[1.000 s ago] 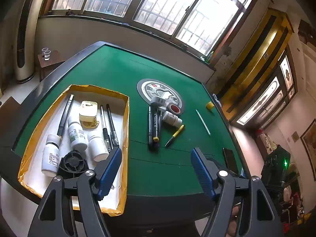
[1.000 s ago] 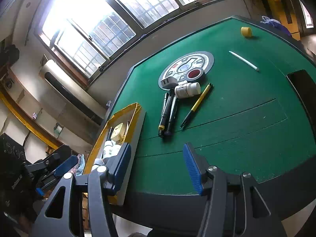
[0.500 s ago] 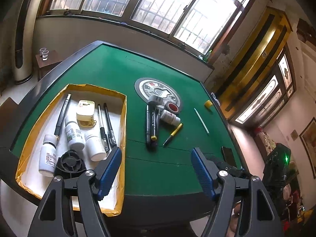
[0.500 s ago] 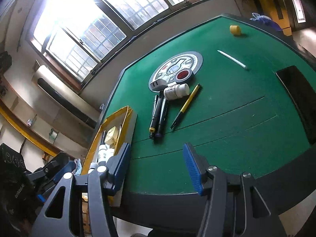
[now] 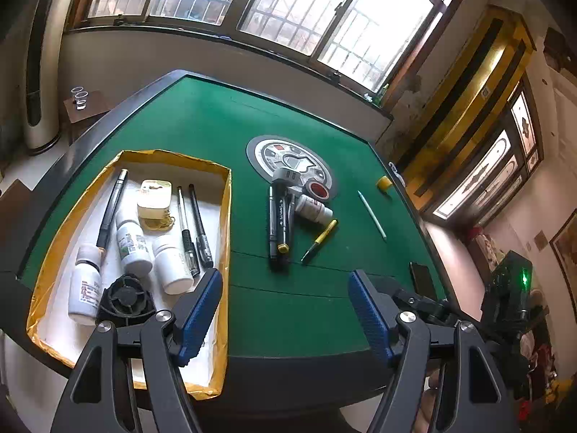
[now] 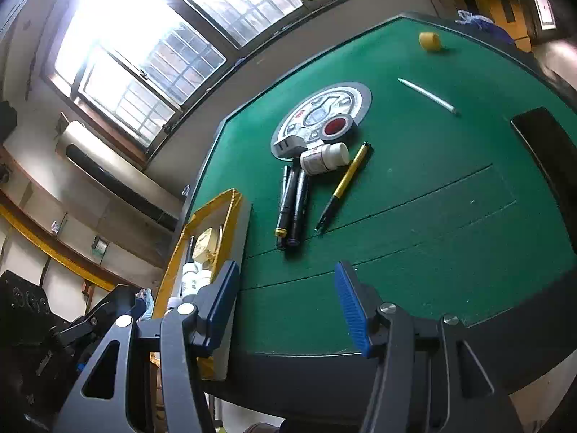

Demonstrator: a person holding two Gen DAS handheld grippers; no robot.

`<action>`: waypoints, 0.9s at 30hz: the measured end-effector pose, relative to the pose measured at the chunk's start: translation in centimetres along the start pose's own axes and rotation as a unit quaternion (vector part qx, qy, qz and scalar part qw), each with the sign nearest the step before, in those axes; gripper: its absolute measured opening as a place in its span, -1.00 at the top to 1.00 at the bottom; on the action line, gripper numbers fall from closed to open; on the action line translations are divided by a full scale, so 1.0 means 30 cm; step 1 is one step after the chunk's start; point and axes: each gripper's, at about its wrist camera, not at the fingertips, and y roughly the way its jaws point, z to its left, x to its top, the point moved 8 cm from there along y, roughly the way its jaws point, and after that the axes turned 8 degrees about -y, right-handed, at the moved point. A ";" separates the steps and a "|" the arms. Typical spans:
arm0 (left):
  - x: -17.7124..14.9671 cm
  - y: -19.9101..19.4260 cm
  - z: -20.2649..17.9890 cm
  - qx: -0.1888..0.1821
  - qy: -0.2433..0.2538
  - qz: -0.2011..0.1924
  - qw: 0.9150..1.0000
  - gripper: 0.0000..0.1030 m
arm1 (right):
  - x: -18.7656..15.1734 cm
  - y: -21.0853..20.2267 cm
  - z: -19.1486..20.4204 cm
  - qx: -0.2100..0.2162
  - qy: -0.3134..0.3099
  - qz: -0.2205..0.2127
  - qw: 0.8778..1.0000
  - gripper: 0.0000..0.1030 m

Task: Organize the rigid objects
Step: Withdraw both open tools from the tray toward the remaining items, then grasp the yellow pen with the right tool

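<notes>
Grippers: left gripper (image 5: 283, 312) and right gripper (image 6: 286, 305) both hang with jaws apart, nothing between them, over the near table (image 5: 202, 122) edge.
Markers (image 5: 279, 222): well ahead, beside white bottle (image 5: 313, 209) and yellow pen (image 5: 320, 241).
Box (image 5: 226, 216): left, holding bottles and pens.

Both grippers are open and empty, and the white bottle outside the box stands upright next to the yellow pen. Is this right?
Not quite. The left wrist view shows the white bottle lying on its side, not upright. The rest holds: it is outside the box, next to the yellow pen, and the left gripper and right gripper are open and empty.
</notes>
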 end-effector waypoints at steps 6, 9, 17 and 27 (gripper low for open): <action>0.021 0.041 -0.006 -0.002 0.001 0.008 1.000 -0.46 | 0.020 0.036 -0.016 -0.014 -0.002 0.010 1.000 -0.05; 0.038 0.060 0.005 -0.002 0.002 0.006 1.000 -0.46 | 0.032 0.074 -0.027 -0.023 -0.005 0.016 1.000 -0.05; 0.091 0.141 0.067 -0.014 -0.004 0.014 1.000 -0.46 | 0.081 0.239 -0.082 -0.068 -0.012 0.052 0.996 -0.05; 0.135 0.185 0.100 -0.038 -0.002 0.018 0.999 -0.46 | 0.201 0.445 -0.162 -0.189 -0.023 0.066 0.979 -0.04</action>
